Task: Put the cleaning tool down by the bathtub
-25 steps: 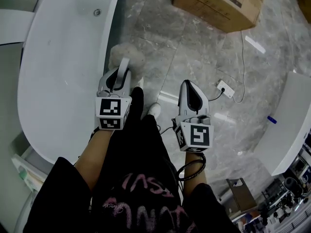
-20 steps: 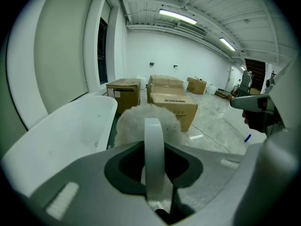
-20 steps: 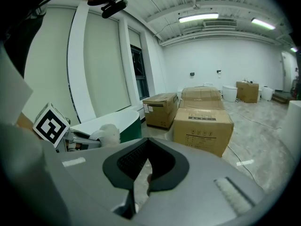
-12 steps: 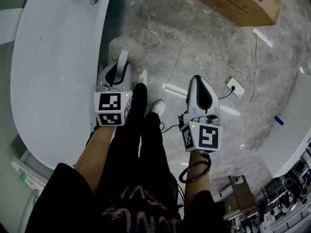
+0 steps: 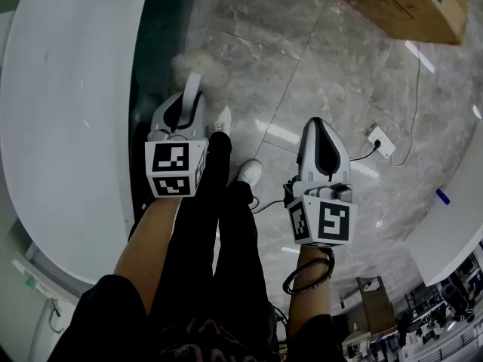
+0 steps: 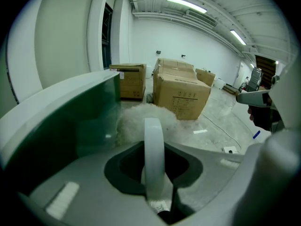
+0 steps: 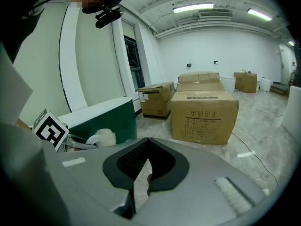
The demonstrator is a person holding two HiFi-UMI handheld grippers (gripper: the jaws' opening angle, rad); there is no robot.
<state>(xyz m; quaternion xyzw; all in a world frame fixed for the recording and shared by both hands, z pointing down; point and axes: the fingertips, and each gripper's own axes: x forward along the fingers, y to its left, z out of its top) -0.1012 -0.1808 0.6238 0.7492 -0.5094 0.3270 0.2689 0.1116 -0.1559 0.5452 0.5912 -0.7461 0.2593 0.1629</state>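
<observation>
The left claw (image 5: 190,96) clamps the fluffy cleaning tool's (image 5: 198,60) white handle beside the bathtub (image 5: 68,104) at upper left. The right claw (image 5: 321,130) is pressed together on nothing.

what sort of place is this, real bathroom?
Probably a mock-up in a warehouse-like hall, not a home bathroom: a white bathtub on a grey stone-look floor, big cardboard boxes, strip lights overhead.

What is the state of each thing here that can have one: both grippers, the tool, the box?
Left gripper: tongs shut on the handle of the cleaning tool.
Right gripper: tongs shut, holding nothing.
Cleaning tool: held, fluffy head low beside the bathtub, not released.
Large cardboard box: closed.
</observation>
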